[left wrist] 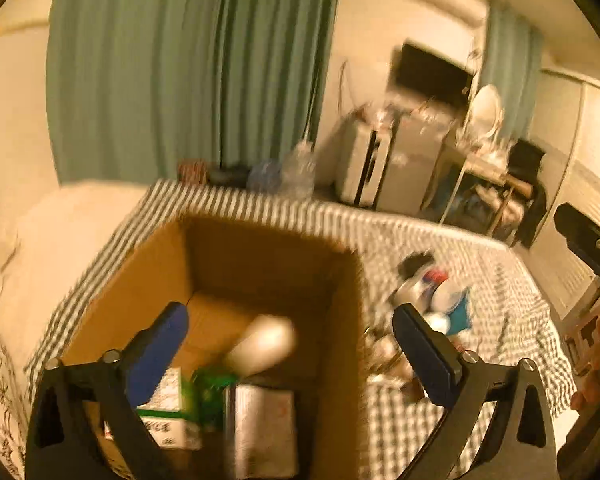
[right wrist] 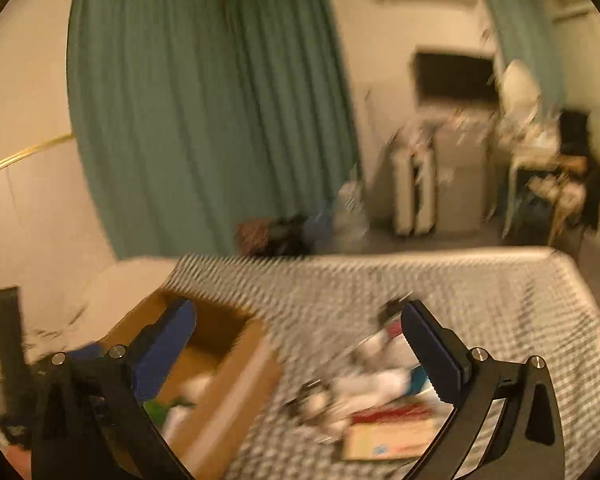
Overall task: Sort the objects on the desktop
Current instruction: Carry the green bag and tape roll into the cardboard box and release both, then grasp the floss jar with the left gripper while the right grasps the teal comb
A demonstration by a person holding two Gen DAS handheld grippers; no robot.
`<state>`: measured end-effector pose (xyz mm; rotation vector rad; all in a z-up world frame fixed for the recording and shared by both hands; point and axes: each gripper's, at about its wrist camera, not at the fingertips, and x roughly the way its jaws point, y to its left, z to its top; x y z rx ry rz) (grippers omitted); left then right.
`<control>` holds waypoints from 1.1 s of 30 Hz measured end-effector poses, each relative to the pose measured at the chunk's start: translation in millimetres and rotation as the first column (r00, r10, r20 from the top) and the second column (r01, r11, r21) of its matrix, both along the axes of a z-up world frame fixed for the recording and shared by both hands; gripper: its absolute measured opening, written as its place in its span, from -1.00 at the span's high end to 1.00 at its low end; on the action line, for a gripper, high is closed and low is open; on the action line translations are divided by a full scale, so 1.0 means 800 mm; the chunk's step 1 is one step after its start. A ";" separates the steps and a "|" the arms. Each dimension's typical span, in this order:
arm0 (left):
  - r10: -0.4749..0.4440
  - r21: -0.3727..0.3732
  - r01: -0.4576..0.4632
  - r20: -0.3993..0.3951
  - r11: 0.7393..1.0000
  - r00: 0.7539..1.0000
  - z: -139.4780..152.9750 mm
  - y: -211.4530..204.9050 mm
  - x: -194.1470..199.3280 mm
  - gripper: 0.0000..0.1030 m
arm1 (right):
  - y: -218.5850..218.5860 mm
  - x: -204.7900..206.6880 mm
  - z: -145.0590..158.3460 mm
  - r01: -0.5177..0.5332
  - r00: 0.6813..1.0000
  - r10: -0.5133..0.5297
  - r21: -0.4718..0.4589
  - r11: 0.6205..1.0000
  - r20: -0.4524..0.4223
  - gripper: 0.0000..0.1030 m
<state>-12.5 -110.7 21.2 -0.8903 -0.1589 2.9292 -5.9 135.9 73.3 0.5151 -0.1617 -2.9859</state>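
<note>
left wrist view: the left gripper (left wrist: pixel 290 334) hangs over the open cardboard box (left wrist: pixel 260 256), jaws spread wide and gripping nothing. between and below the blue pads (left wrist: pixel 160 350) a blurred pale, cylinder-like item (left wrist: pixel 266 344) sits inside the box, clear of both pads; whether it is resting or falling i cannot tell. under it lie a white-and-green carton (left wrist: pixel 168 412), something green (left wrist: pixel 212 388) and a silvery packet (left wrist: pixel 264 428). right of the box, on the checked cloth (left wrist: pixel 512 304), waits a pile of unsorted items (left wrist: pixel 432 292), too smeared to name. part of a hand (left wrist: pixel 596 364) shows at the right edge.

right wrist view: the right gripper (right wrist: pixel 300 344) is also fully released and empty, aimed across the cloth, with the box at lower left and the pile (right wrist: pixel 380 384) at lower right, including a flat red-and-cream package (right wrist: pixel 392 432). everything here is heavily blurred.

risks, as i judge them: the box stands close to the pile, so a fast sweep toward the pile could clip the box wall and shove it. the items are heaped and touching, so closing on 1 could pinch or drag a neighbour. the flat package lies flush on soft cloth, and the pads may snag fabric.
</note>
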 end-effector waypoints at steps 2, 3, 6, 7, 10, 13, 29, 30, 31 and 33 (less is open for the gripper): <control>-0.013 0.005 0.013 -0.036 1.000 0.999 0.010 0.021 0.007 -1.00 | 0.026 0.014 0.005 0.064 0.998 -0.062 0.050 0.997 -0.030 -0.99; -0.020 0.009 0.020 -0.032 1.000 0.999 0.011 0.031 0.008 -1.00 | 0.038 0.015 0.004 0.088 0.996 -0.087 0.060 0.994 -0.022 -0.99; -0.062 0.024 0.062 0.005 0.998 0.998 0.005 0.068 0.009 -1.00 | 0.089 0.011 -0.006 0.110 0.993 -0.109 -0.009 0.994 0.048 -0.99; -0.070 0.023 0.069 0.007 0.997 0.998 0.002 0.081 0.010 -1.00 | 0.109 0.008 -0.014 0.126 0.990 -0.122 -0.049 0.991 0.078 -0.99; -0.099 -0.011 0.100 0.024 0.995 0.995 -0.014 0.128 0.011 -1.00 | 0.150 -0.011 -0.035 0.170 0.971 -0.146 -0.116 0.979 0.188 -0.99; -0.131 -0.039 0.134 0.065 0.990 0.989 -0.031 0.173 0.007 -1.00 | 0.168 -0.030 -0.058 0.162 0.963 -0.135 -0.101 0.982 0.235 -0.99; -0.131 -0.046 0.155 0.328 0.987 0.935 -0.177 0.245 -0.108 -1.00 | 0.191 -0.152 -0.216 0.098 0.824 0.043 -0.217 0.971 0.565 -0.17; -0.133 -0.029 0.151 0.339 0.988 0.932 -0.182 0.244 -0.114 -1.00 | 0.188 -0.159 -0.221 0.088 0.817 0.052 -0.212 0.973 0.575 -0.10; -0.136 -0.016 0.150 0.346 0.989 0.928 -0.185 0.244 -0.120 -1.00 | 0.185 -0.165 -0.226 0.078 0.809 0.061 -0.211 0.974 0.584 -0.02; -0.132 -0.028 0.151 0.346 0.988 0.929 -0.189 0.246 -0.128 -1.00 | 0.179 -0.177 -0.234 0.074 0.801 0.070 -0.214 0.974 0.595 -0.01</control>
